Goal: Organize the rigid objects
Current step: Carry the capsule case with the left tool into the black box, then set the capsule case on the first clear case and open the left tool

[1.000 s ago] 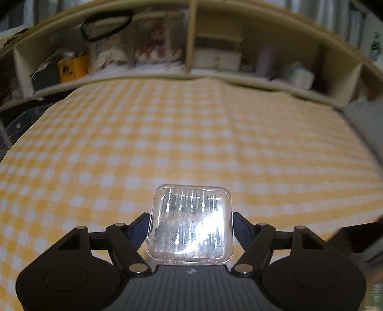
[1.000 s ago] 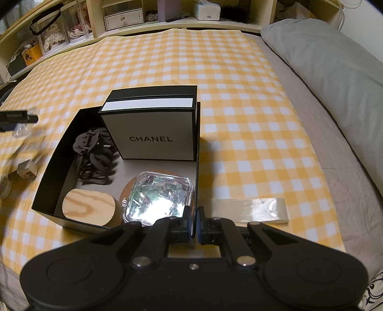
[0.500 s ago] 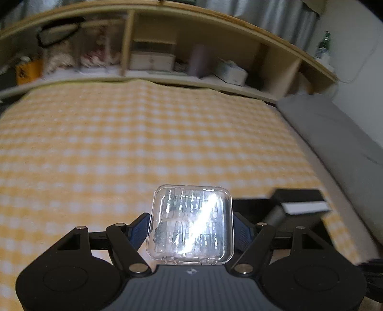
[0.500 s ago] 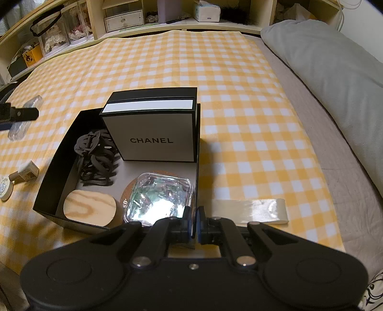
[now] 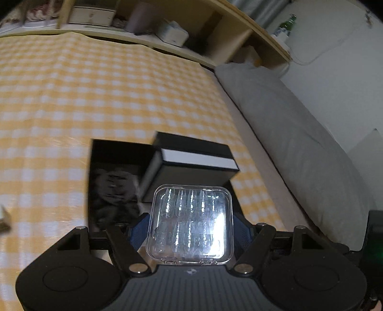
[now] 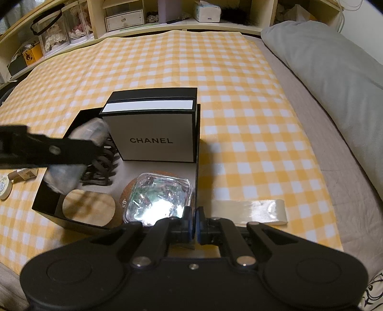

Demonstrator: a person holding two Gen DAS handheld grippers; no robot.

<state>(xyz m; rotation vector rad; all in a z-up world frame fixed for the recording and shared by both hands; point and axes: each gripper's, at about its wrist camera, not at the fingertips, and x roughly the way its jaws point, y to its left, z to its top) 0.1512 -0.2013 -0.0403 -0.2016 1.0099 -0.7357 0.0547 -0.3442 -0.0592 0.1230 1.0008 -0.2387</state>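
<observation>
My left gripper (image 5: 190,223) is shut on a clear plastic case of nail tips (image 5: 190,222) and holds it in the air over the open black box (image 5: 98,153). In the right wrist view the left gripper (image 6: 47,148) and its blurred case (image 6: 89,130) hang over the black box's (image 6: 45,205) left side. Inside lie dark hair ties (image 6: 100,167), a round wooden lid (image 6: 87,208), another clear case (image 6: 158,198) on a cork coaster, and a white Chanel box (image 6: 150,134). My right gripper (image 6: 193,224) is shut on the black box's near right wall.
A strip of clear tape (image 6: 249,210) lies right of the box on the yellow checked cloth (image 6: 239,107). A small wooden block (image 6: 22,173) and a round tin (image 6: 4,189) lie to the left. A grey pillow (image 6: 335,71) is at right, shelves (image 6: 143,16) behind.
My left gripper has swung right with the clear case, from over bare cloth to above the black box. The right gripper has stayed put.
</observation>
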